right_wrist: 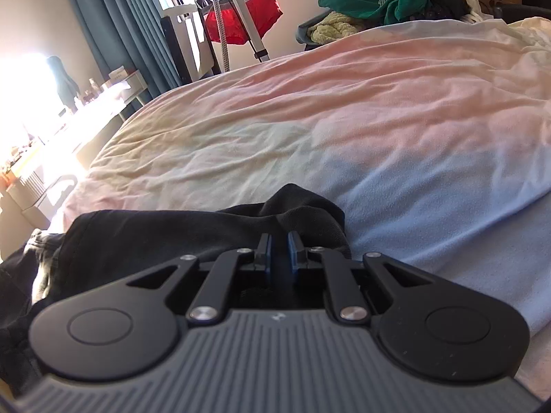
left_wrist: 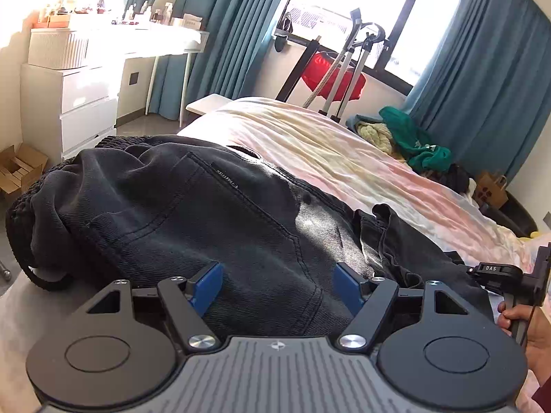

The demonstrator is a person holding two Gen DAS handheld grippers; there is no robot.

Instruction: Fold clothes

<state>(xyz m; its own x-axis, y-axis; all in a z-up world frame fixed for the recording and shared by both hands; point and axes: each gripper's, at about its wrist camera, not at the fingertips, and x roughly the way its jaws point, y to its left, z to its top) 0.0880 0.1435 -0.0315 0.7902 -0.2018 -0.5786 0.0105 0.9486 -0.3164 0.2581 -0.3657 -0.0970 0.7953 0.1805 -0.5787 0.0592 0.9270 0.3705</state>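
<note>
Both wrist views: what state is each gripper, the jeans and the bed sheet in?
Left gripper: open, over the jeans.
Right gripper: shut on the jeans' edge.
Jeans: spread on the bed, rumpled, not yet folded.
Sheet: wrinkled.
Green garment: crumpled in a heap.
</note>
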